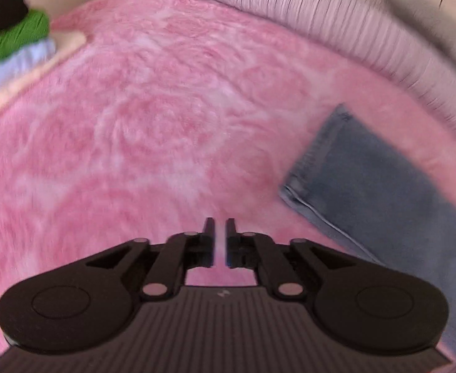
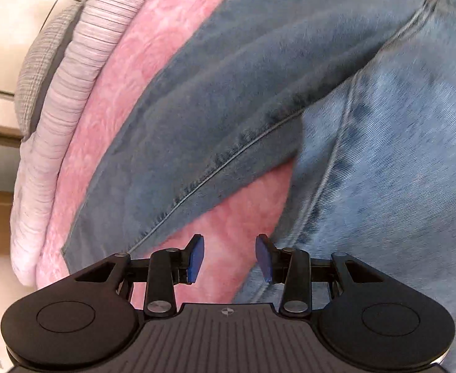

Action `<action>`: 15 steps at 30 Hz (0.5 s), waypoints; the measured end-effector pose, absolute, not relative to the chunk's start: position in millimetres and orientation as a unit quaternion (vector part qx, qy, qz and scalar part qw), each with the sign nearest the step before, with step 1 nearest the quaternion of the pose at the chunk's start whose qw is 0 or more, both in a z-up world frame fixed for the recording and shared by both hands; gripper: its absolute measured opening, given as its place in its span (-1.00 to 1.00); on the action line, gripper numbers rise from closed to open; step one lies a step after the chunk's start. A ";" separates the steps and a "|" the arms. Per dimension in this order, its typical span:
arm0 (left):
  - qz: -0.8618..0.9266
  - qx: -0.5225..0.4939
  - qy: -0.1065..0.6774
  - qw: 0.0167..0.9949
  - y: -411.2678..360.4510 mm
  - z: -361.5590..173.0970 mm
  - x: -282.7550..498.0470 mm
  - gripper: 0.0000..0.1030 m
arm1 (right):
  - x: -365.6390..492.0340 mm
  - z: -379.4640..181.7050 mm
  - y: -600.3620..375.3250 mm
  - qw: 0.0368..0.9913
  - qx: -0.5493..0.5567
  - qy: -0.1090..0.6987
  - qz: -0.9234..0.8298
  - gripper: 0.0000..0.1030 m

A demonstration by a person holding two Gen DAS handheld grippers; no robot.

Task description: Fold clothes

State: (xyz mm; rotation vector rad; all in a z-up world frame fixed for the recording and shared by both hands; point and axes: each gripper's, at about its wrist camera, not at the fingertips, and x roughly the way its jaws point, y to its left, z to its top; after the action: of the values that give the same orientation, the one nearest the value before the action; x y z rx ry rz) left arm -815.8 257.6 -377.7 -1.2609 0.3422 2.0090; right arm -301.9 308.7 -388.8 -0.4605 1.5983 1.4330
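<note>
A pair of blue jeans [image 2: 383, 155] lies spread on a pink fluffy blanket [image 2: 228, 214]. One darker leg [image 2: 212, 108] runs up and left across the right wrist view. My right gripper [image 2: 229, 244] hovers open just short of the denim, over a patch of blanket where the legs part, with nothing between its blue pads. In the left wrist view a hem end of the jeans [image 1: 383, 192] lies at the right. My left gripper [image 1: 220, 222] is left of it over bare blanket [image 1: 150, 124], its fingers almost together and holding nothing.
A stack of folded clothes [image 1: 10, 40], black, green, pale blue and peach, sits at the blanket's far left. A ribbed pale pink quilt [image 1: 321, 15] borders the far side of the blanket; the same quilt [image 2: 72, 77] appears beside grey checked fabric [image 2: 41, 62].
</note>
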 end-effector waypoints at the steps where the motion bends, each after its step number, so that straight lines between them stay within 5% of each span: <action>1: 0.770 -0.505 0.123 0.371 248.4 -375.9 -811.1 -0.86 | -297.5 -385.0 305.3 0.458 -0.189 0.643 0.584 -0.21; 11: 0.632 -0.603 0.159 0.461 167.4 -371.7 -680.4 -0.80 | -192.6 -342.2 234.0 0.565 -0.169 0.608 0.532 -0.21; 15: 0.642 -0.609 0.186 0.427 126.6 -369.4 -656.0 -0.61 | -133.1 -328.9 208.5 0.608 -0.174 0.597 0.493 -0.20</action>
State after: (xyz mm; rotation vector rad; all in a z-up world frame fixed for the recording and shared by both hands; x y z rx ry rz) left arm -656.0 126.6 -369.4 -1.5226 0.4654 1.6044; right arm -133.1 208.5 -328.9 -0.4019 1.3800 1.1403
